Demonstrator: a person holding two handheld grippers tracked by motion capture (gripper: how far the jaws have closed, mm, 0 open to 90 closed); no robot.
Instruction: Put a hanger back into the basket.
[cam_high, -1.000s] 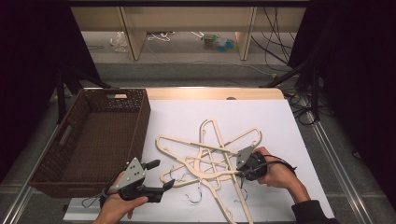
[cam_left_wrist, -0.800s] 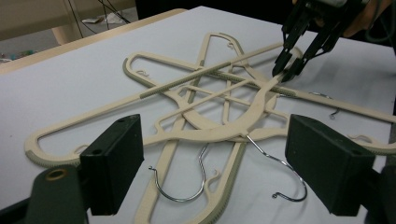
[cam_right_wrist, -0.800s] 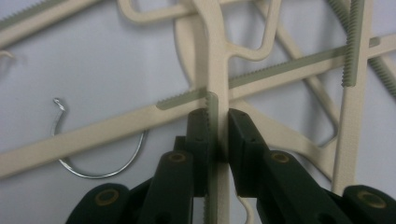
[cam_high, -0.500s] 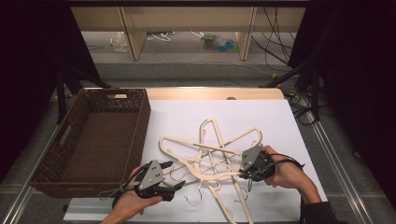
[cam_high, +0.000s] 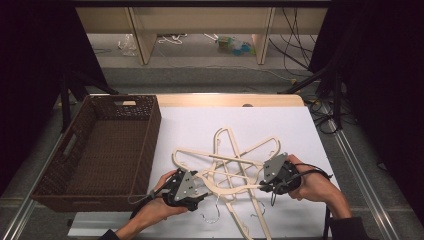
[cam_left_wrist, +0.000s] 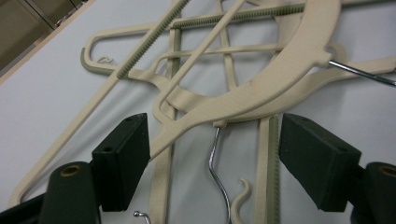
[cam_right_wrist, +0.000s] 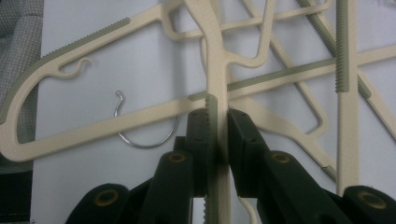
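Left gripper (cam_high: 196, 196) has moved right to the hanger pile (cam_high: 231, 170), jaws spread wide around a hanger, while right gripper (cam_high: 264, 187) clamps another hanger's arm.

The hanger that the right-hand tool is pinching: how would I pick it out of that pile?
On the white table sheet, right of the brown wicker basket, lies a tangle of cream plastic hangers. At its right edge the right gripper is shut on one hanger's bar. Unlike its neighbours, that bar runs between the black jaws.
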